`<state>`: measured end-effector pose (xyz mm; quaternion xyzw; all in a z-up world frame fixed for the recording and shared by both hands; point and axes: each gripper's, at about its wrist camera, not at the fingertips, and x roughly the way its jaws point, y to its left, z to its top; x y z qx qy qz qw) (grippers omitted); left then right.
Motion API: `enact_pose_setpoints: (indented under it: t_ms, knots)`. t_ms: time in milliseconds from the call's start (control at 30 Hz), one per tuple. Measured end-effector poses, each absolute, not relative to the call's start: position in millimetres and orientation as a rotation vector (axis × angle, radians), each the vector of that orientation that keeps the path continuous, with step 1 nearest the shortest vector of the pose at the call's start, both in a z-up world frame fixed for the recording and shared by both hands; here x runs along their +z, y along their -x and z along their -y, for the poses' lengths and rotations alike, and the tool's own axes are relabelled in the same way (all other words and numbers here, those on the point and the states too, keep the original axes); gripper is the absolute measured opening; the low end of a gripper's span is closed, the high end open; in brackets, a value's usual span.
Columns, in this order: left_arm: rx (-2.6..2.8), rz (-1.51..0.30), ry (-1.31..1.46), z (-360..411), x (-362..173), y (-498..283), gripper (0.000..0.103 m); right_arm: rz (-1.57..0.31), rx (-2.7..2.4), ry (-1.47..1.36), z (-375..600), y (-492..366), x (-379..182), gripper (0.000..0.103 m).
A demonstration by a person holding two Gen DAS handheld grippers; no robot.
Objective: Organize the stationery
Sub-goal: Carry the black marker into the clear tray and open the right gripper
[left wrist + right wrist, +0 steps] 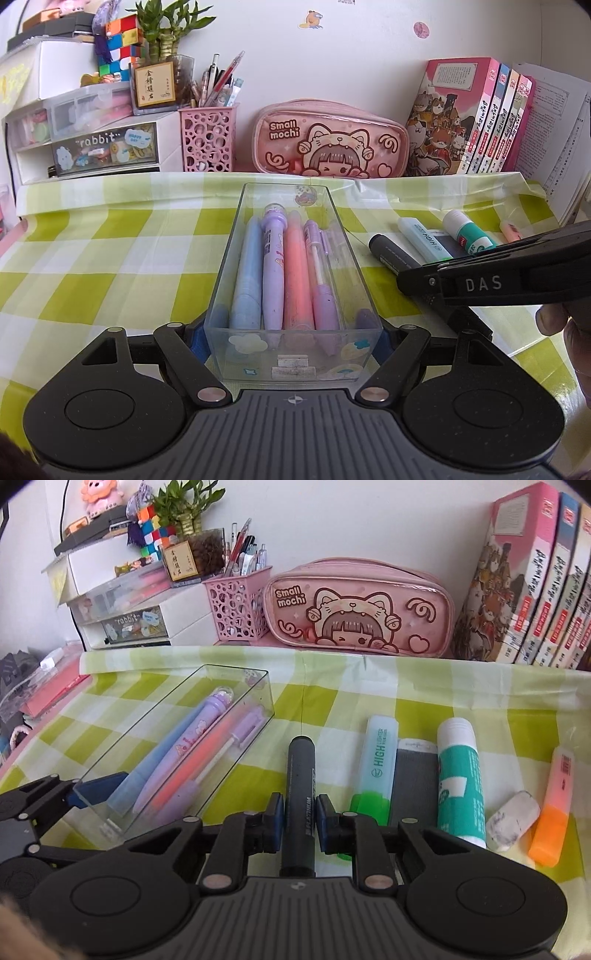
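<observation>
Clear tray [236,236], clamped by left gripper [293,334]: four pens filed; outstanding on bench [332,701]: black marker [300,775] between right gripper [300,821] pads, two highlighters, glue stick [460,779], eraser [511,819].

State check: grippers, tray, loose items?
left gripper: shut on clear tray
clear tray: on the tablecloth, four pens inside
right gripper: fingers either side of black marker, contact unclear
black marker: lying flat, capped
glue stick: lying flat, capped
pink pencil case: zipped

Black claw [299,821], blue pads [277,818], silver pivot screws, "DAS" marking
</observation>
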<state>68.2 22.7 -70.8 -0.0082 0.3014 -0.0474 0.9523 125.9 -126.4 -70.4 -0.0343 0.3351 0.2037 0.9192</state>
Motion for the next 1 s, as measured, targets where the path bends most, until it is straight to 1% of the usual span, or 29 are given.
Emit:
enact_pose_setpoints:
  t_ms: [167,267,533,700,900,1000]
  knots:
    - [-0.096,-0.612,0.018,-23,-71,-68,0.077,-0.688,0.402,0.125,119,-125,-70,0.037]
    - [-0.097,-0.612,0.02,-22,-71,-68,0.077,-0.701,0.391,0.111,118,-128,-68,0.037]
    - [-0.096,-0.613,0.016,-22,-71,-68,0.077,-0.773,0.394,-0.167,141,-147,-60,0.037]
    - [-0.096,-0.613,0.015,-21,-71,-68,0.077,-0.818,0.421,-0.395,154,-157,-52,0.037]
    - [-0.097,-0.612,0.02,-22,-71,-68,0.077,-0.869,0.477,-0.655,150,-167,-47,0.037]
    - [-0.098,-0.611,0.022,-22,-71,-69,0.077,-0.885,0.469,-0.703,141,-173,-45,0.037]
